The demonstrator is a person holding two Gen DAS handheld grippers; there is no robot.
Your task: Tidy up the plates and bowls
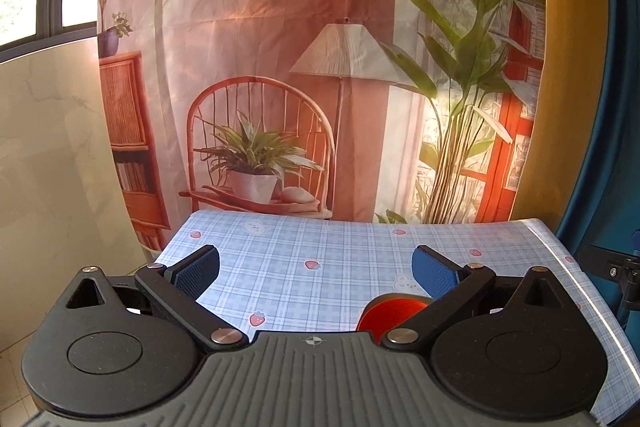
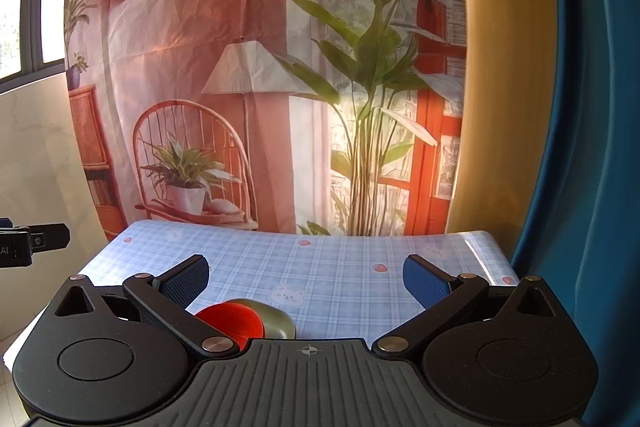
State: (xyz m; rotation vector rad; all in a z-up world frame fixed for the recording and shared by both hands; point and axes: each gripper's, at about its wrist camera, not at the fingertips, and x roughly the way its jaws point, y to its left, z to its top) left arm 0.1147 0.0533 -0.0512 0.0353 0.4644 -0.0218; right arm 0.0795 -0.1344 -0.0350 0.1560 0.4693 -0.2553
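Observation:
A red dish (image 1: 390,315) lies on the blue checked tablecloth (image 1: 312,247), partly hidden behind my left gripper's right finger. In the right wrist view the red dish (image 2: 232,321) lies against an olive-green dish (image 2: 276,321), both half hidden behind my gripper body. My left gripper (image 1: 316,271) is open and empty, held above the table. My right gripper (image 2: 306,281) is open and empty, above and to the right of the dishes.
A printed backdrop (image 1: 300,67) hangs behind the table's far edge. A blue curtain (image 2: 580,147) hangs at the right. The other gripper's black part shows at the right edge of the left wrist view (image 1: 616,267) and the left edge of the right wrist view (image 2: 28,243).

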